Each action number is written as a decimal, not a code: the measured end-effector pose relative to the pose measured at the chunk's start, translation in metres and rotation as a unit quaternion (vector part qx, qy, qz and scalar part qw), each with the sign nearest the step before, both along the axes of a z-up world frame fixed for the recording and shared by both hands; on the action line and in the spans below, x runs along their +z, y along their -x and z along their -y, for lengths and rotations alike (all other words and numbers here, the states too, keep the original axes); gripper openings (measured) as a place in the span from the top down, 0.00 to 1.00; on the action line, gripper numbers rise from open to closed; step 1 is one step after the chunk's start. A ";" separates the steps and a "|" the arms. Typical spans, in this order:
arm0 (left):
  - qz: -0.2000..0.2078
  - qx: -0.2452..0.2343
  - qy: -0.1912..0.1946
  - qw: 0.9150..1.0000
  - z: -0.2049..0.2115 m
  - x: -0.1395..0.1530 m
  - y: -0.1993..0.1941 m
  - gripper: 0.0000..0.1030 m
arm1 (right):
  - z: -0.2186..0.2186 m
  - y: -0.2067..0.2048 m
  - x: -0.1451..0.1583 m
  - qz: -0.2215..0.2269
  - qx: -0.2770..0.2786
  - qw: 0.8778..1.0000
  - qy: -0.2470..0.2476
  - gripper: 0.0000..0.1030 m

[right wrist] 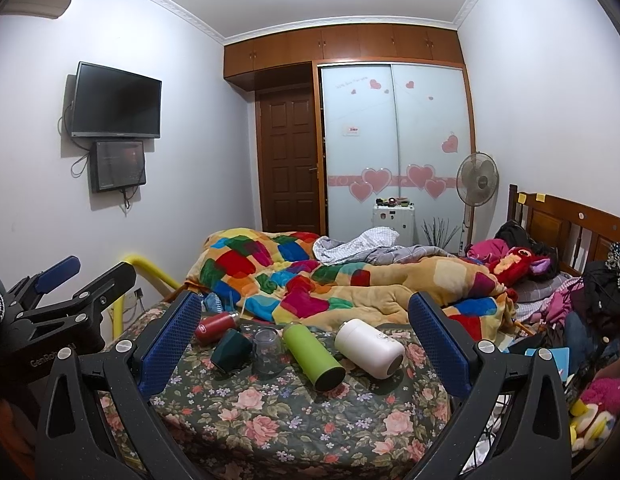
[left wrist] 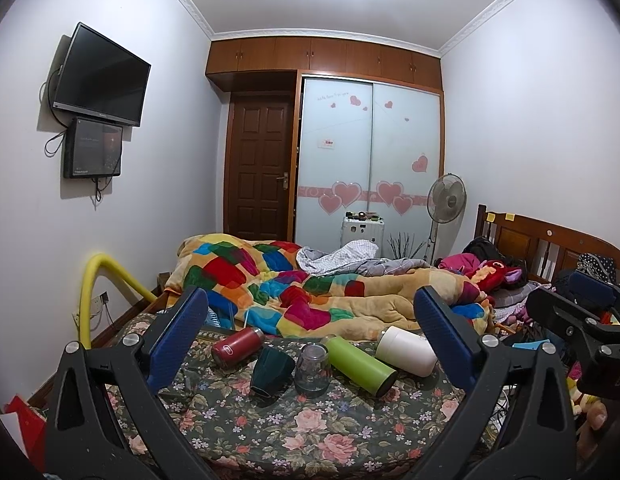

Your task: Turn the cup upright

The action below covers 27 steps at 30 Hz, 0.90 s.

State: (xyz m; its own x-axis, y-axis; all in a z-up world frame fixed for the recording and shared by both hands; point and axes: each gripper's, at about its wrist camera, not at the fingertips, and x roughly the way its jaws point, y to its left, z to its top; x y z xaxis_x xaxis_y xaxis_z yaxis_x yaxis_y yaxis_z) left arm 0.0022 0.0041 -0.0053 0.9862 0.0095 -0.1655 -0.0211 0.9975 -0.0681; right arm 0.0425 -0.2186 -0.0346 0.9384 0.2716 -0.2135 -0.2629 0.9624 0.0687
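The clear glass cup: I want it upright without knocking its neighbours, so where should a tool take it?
Grip the clear glass cup across its side walls near the upturned base, coming from above. It stands mouth-down, crowded by the dark green cup and green bottle; both tools are open.

Both wrist views sit low at the bed's (left wrist: 270,432) foot, side by side, facing the wardrobe (right wrist: 393,136) — sharing bed, cups, blanket.
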 end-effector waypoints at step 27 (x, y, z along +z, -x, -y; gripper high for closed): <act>0.008 -0.008 -0.011 1.000 0.002 0.002 0.005 0.00 | 0.001 -0.002 0.003 0.000 0.001 1.000 0.002 0.00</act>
